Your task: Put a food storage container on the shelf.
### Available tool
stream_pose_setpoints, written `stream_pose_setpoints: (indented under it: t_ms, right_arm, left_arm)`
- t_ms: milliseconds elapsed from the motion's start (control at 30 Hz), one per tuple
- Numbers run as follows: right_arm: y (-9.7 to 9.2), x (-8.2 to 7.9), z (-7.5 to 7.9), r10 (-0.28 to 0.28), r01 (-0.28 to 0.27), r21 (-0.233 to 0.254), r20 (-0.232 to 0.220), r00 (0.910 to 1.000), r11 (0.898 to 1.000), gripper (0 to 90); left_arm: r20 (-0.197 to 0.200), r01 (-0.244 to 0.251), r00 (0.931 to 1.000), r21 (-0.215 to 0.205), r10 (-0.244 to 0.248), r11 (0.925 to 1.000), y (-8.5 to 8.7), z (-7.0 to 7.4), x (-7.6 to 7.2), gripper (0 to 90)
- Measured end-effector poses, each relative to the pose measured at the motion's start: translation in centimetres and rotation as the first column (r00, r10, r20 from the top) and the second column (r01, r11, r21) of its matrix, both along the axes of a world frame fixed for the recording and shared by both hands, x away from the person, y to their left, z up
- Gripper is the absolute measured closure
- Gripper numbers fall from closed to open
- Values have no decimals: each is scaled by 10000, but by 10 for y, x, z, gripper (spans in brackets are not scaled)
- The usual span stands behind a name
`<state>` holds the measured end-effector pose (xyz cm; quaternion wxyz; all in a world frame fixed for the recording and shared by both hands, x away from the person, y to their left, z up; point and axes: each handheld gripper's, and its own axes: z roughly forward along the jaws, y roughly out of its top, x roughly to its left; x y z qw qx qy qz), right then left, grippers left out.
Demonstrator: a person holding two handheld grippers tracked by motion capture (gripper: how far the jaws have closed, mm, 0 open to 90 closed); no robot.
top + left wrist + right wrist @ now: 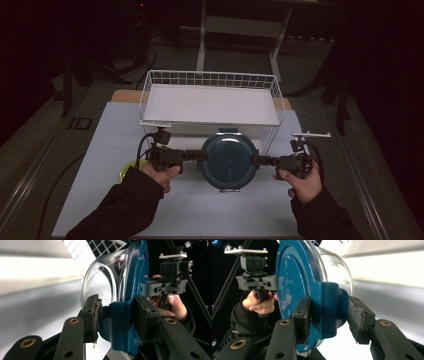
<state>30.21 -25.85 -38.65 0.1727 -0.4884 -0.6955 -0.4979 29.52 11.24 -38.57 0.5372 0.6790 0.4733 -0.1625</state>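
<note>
High view: round clear container [229, 160] wears blue lid.

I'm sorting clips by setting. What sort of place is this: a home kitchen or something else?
Probably a lab or recording workspace, not a kitchen: a table covered in a white sheet stands in a dark room, cables trail over the floor, and bare equipment stands rise behind the wire basket.

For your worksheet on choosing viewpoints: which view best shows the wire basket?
The high view: the whole white wire basket shows behind the container. The left gripper view catches a corner of its mesh; the right gripper view barely shows it.
</note>
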Motion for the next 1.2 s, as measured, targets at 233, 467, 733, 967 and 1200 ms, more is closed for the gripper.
stream_pose_setpoints:
  t_ms: [233,467,733,967,1200]
  right_arm:
    - [3,17,32,-81,73,170,470,9989,9998,551]
    - [9,40,60,-178,154,307,802,9966,9994,551]
    - [19,70,77,-366,341,321,823,9959,9989,550]
    - [27,97,74,-624,611,273,494,9968,9978,549]
    - [31,112,71,-888,886,89,290,9956,9960,548]
  left_arm:
    - [608,-186,9980,16,185,9998,2,36,17,572]
    - [1051,-448,9934,-97,456,9989,9,66,42,573]
    - [1051,-649,9922,-201,667,9977,18,79,75,572]
    - [902,-997,9906,-358,1025,9944,24,71,102,569]
    - [664,-1303,9890,-307,1321,9910,24,65,119,565]
